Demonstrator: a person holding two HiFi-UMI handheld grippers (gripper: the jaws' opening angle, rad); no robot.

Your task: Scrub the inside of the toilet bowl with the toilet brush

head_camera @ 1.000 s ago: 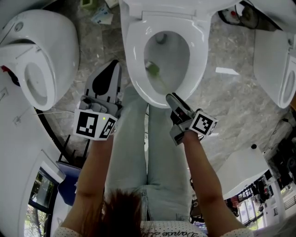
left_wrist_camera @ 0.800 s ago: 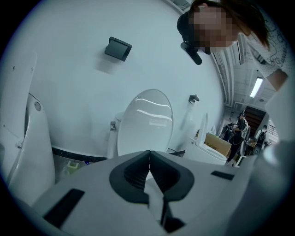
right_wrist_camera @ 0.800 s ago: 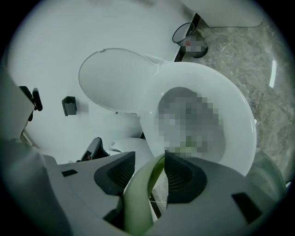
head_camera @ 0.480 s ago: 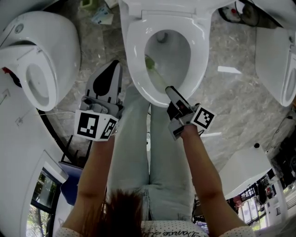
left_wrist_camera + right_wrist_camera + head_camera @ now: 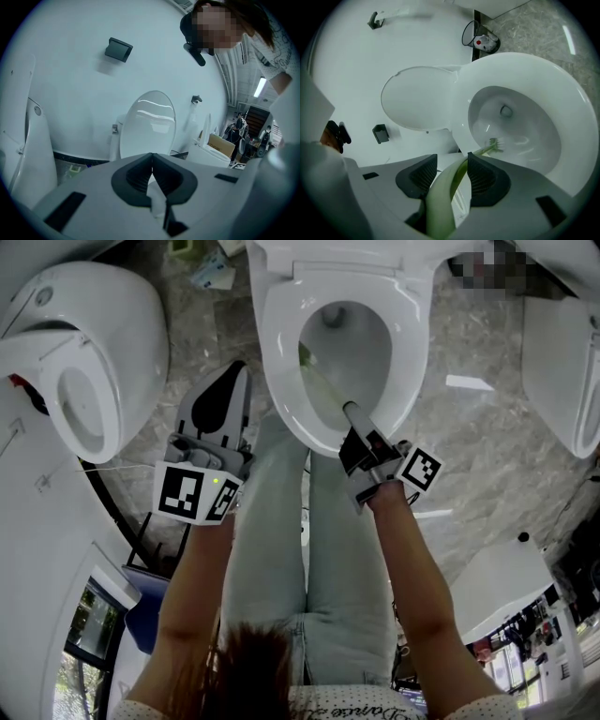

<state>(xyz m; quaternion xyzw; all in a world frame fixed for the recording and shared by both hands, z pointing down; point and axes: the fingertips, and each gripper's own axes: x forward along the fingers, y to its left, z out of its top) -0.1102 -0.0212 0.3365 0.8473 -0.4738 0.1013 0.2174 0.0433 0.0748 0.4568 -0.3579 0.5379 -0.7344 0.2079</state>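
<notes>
r gripper (image 5: 354, 420) gripping toilet brush (image 5: 323, 385), forearm stretched fwd, bristles prob on bowl (image 5: 279, 362) wall

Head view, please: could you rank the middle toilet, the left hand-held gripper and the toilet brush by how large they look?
1. middle toilet, clearly the largest.
2. left hand-held gripper, though nearness to the camera enlarges it.
3. toilet brush, of which only a thin stretch shows.

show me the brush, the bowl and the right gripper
brush (image 5: 496, 144): right gripper view, on its bristle head
bowl (image 5: 367, 351): head view, on the bare inner wall
right gripper (image 5: 453, 155): right gripper view, midway between its fingertips
</notes>
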